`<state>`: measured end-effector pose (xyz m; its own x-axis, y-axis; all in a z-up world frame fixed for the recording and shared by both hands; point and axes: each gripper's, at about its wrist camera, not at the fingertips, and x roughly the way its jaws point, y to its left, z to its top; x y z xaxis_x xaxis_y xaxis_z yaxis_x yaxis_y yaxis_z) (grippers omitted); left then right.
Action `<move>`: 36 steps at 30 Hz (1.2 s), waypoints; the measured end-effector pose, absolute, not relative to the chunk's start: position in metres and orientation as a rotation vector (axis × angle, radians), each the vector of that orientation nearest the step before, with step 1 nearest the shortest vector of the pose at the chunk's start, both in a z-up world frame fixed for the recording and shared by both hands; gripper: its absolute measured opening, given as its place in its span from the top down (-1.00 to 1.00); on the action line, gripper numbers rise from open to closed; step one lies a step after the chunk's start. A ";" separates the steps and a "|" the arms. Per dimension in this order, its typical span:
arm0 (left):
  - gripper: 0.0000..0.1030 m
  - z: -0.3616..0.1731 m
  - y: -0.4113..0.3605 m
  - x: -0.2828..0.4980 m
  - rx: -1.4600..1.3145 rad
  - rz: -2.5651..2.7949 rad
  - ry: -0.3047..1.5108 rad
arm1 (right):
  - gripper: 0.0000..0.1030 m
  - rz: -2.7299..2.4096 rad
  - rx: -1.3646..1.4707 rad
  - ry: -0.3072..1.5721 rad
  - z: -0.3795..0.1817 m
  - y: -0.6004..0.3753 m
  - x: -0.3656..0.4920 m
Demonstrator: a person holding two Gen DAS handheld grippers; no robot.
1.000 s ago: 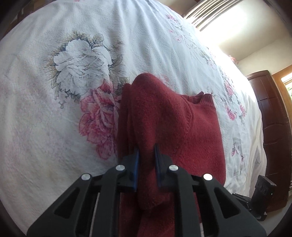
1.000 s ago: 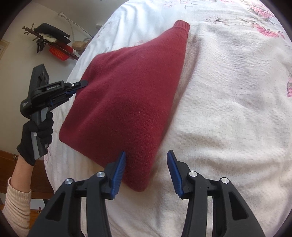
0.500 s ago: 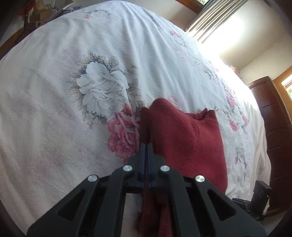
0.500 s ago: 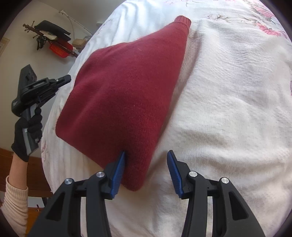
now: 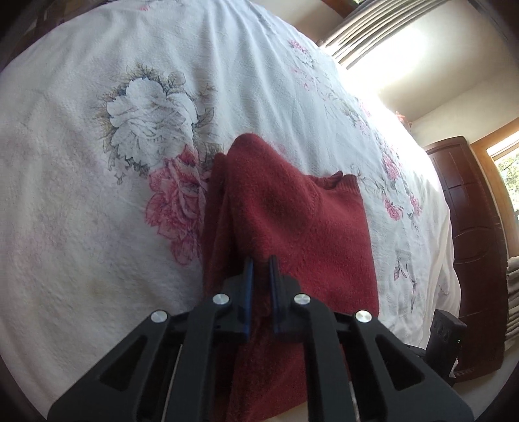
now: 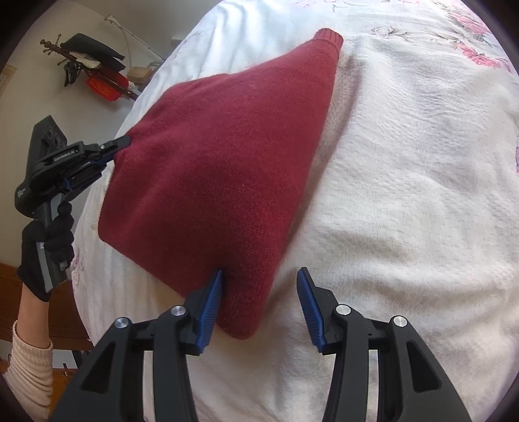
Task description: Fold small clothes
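dark red knitted sweater (image 6: pixel 220 181) lies near the bedspread's (image 6: pixel 405 194) side edge. left gripper (image 5: pixel 259 276) clamps one corner; right gripper (image 6: pixel 259 302) straddles the near corner, jaws apart. lifting one-sided could skew the fold. sleeves and underlayers are hidden.

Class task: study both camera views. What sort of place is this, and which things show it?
Most likely a bedroom at home: a floral bedspread covers a wide bed where the red sweater lies, a dark wooden wardrobe stands beside it, and curtains hang at a bright window.
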<state>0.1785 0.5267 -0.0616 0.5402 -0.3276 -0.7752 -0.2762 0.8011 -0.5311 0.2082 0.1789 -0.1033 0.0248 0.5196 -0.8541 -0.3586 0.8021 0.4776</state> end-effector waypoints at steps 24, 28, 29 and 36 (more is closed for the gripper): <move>-0.37 -0.111 0.536 0.200 -0.805 -0.207 1.146 | -0.49 0.679 0.380 1.378 -0.081 0.164 0.283; -0.37 -0.136 0.524 0.216 -0.815 -0.270 1.184 | -0.52 0.676 0.451 1.436 -0.107 0.168 0.306; -0.38 -0.140 0.521 0.220 -0.806 -0.281 1.193 | -0.52 0.674 0.450 1.443 -0.112 0.170 0.310; -0.49 -0.152 0.504 0.238 -0.830 -0.365 1.200 | -0.69 0.709 0.582 1.486 -0.147 0.189 0.322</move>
